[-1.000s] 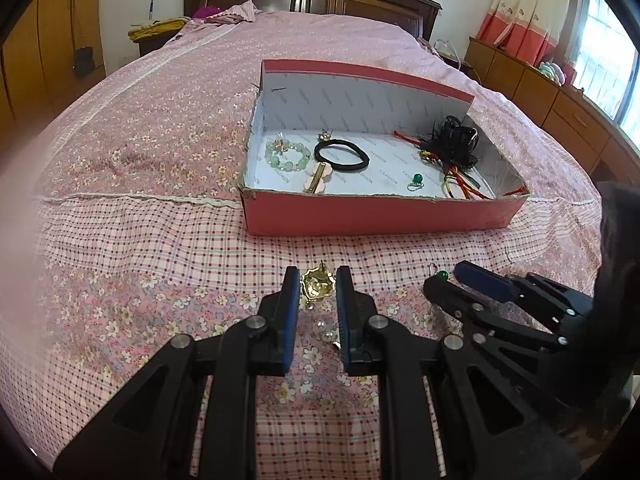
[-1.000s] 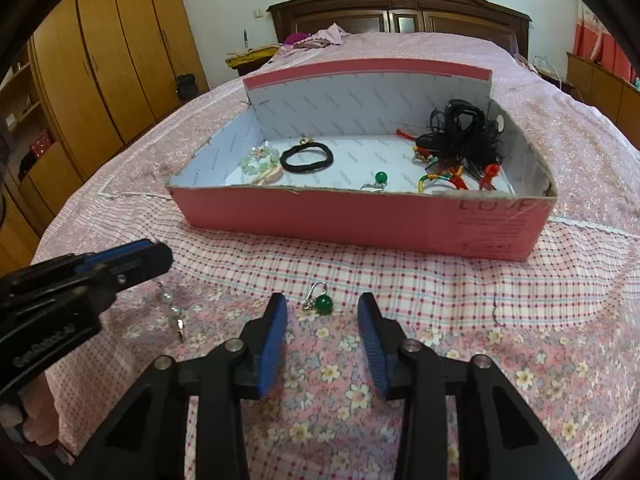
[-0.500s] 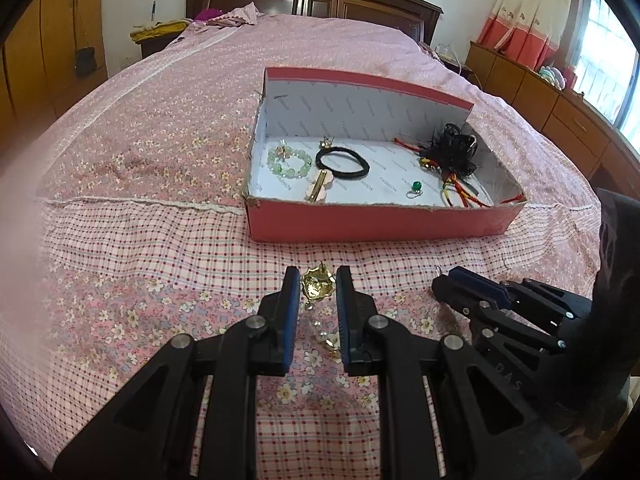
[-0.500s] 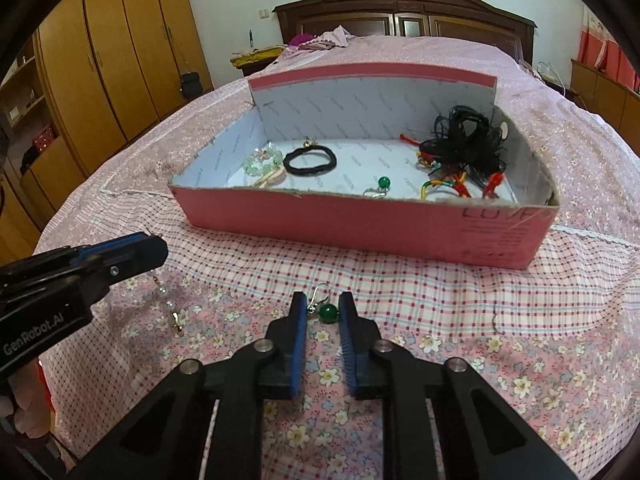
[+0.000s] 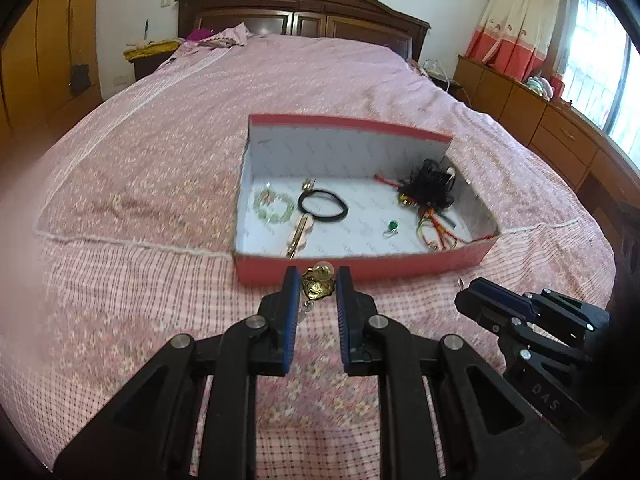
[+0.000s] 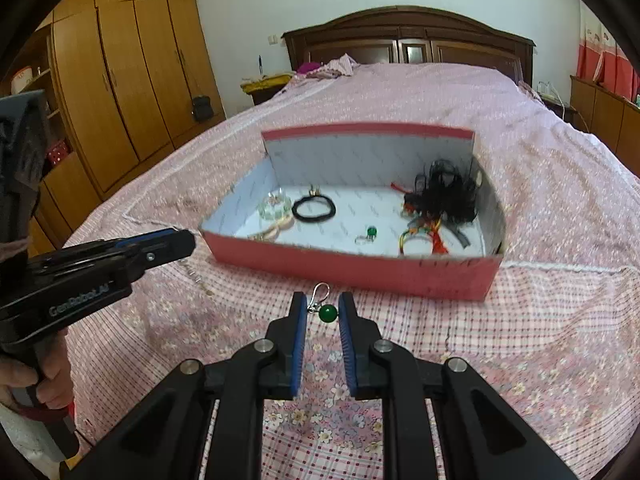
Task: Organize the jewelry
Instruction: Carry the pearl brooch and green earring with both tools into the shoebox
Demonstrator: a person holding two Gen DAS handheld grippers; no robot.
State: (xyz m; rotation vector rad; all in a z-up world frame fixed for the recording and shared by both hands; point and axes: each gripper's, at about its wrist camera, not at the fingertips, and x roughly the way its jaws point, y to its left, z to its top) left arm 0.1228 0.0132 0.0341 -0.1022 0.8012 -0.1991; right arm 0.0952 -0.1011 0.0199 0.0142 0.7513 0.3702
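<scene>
Carry step: left gripper (image 5: 317, 286) pinches gold earring (image 5: 316, 285) at frame centre, right gripper (image 6: 322, 312), jaws having just closed, clamps green-bead earring (image 6: 328, 313) lower centre, both short of pink box (image 6: 352, 266); next likely carry over rim and release.

The pink box (image 6: 352, 268) lies on the bed (image 6: 560, 320) with its top open; its low near wall stands between both grippers and the inside; the tall back wall closes the far side. Inside, the black hair tie (image 6: 314, 208), green-bead earring (image 6: 370, 234) and dark tangle (image 6: 448, 196) crowd the floor; a bare strip lies between tie and tangle.
</scene>
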